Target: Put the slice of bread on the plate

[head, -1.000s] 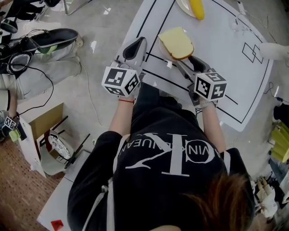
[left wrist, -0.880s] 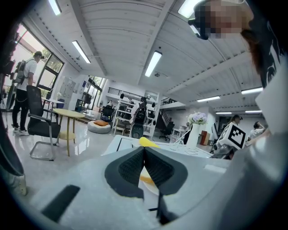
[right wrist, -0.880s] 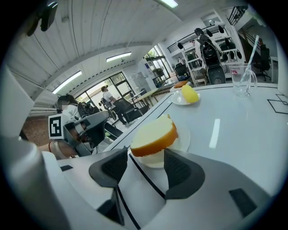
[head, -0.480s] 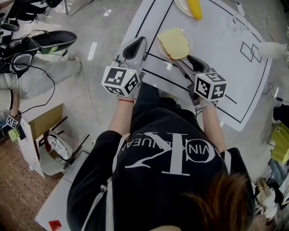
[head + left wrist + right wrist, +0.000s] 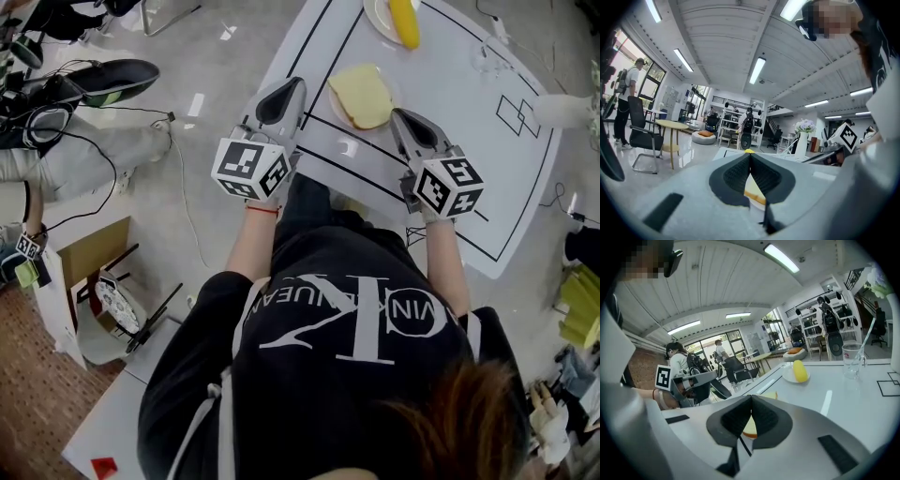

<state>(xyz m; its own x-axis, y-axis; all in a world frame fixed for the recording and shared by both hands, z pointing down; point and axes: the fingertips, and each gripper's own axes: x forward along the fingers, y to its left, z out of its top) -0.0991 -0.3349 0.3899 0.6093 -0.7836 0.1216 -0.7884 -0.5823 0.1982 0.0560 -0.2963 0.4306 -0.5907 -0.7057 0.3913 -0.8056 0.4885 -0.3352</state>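
Observation:
The slice of bread (image 5: 361, 96), pale yellow with a brown crust, lies flat on a small white plate (image 5: 332, 101) on the white table (image 5: 450, 141). My right gripper (image 5: 398, 114) is just to the right of the bread, apart from it, jaws shut with nothing between them. My left gripper (image 5: 292, 84) hangs at the table's left edge, left of the plate, also shut and empty. In the right gripper view, behind the shut right gripper (image 5: 751, 397), part of the bread (image 5: 751, 428) shows. The left gripper (image 5: 750, 154) likewise has the bread (image 5: 754, 194) beyond its closed jaws.
A second plate with a yellow fruit (image 5: 405, 19) sits at the table's far edge, and a clear glass (image 5: 487, 52) stands to its right. Black lines and a small rectangle (image 5: 520, 108) mark the table. Cables, bags and a box lie on the floor at left.
The bread, tilted at the right gripper before, now lies flat on the plate. The right gripper has let go, drawn back to the right, risen and closed. The left gripper kept still.

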